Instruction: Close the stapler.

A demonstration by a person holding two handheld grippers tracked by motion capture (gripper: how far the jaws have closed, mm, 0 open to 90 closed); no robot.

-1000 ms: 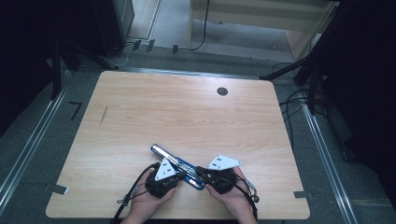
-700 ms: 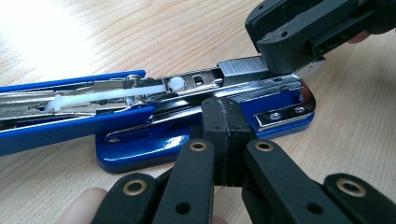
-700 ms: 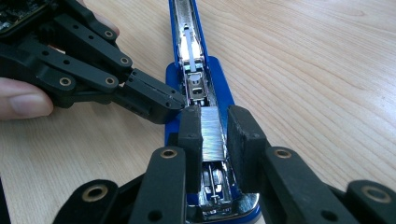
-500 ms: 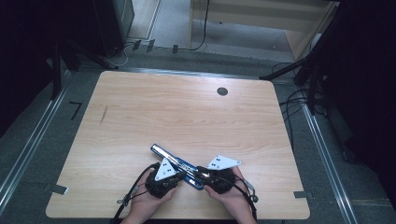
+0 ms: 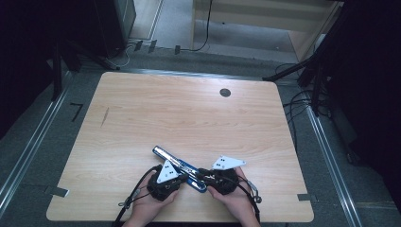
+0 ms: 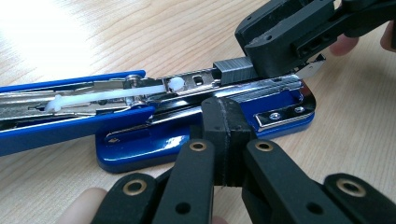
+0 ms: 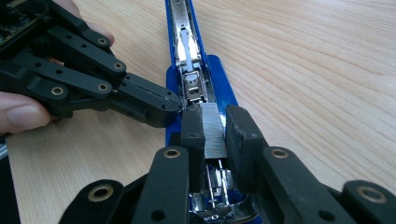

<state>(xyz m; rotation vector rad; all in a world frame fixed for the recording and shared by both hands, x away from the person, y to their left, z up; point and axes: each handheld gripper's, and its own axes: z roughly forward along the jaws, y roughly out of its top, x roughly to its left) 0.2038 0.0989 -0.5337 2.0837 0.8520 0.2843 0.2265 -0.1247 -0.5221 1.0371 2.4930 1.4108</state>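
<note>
A blue stapler (image 5: 176, 164) lies swung open near the table's front edge, its chrome magazine (image 7: 190, 70) facing up. My right gripper (image 7: 215, 127) is shut on a grey strip of staples (image 7: 214, 130) and holds it over the rear of the magazine. From the left gripper view, the same strip (image 6: 232, 71) sits at the channel's end under the right gripper (image 6: 268, 56). My left gripper (image 6: 225, 128) is shut with nothing between its jaws. Its tips press against the side of the stapler's base (image 6: 140, 149). In the high view both grippers (image 5: 166, 182) (image 5: 222, 178) meet at the stapler's near end.
The wooden table (image 5: 189, 113) has a dark round grommet (image 5: 225, 92) at its far right and a small dark mark (image 5: 105, 116) at the left. Cables trail from the grippers over the front edge. Metal rails and floor cables flank the table.
</note>
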